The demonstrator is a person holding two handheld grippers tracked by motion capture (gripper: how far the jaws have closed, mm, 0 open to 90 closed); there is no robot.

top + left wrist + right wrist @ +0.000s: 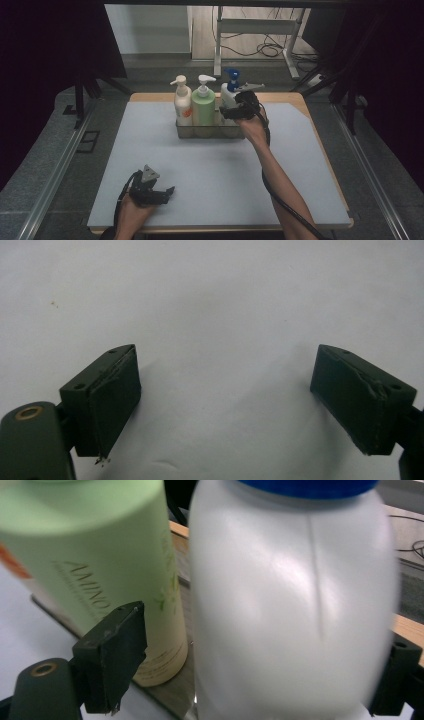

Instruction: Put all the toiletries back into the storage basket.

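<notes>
Right gripper point(231, 111) is up at the clear tray point(186, 131) that sits toward twelve o'clock on the pale mat point(215, 170), reaching in from the tray's three o'clock end to the white bottle with the blue pump point(229, 91). In the right gripper view that bottle point(290, 605) stands between the two black jaws; the left-hand jaw is plainly clear of the bottle's side with a gap showing, while the right-hand jaw lies close against the bottle's edge (blur there makes it hard to tell whether it touches), so the jaws read as apart and not clamped on anything. The bottle stands upright in the tray's three o'clock end, just beside the green pump bottle point(203, 102), which holds the middle place; the cream pump bottle with an orange label point(182, 100) stands at the nine o'clock end. In the right gripper view the green bottle point(95, 565) shows at about ten o'clock from the white one, nearly touching it. Left gripper point(169, 192) rests low near the mat's seven o'clock corner, held in the person's left hand point(131, 212), well apart from the tray. Its own view looks down on bare mat point(220, 315) with the two jaws spread wide and nothing between them. A wooden table edge point(295, 97) frames the mat at the far side.
</notes>
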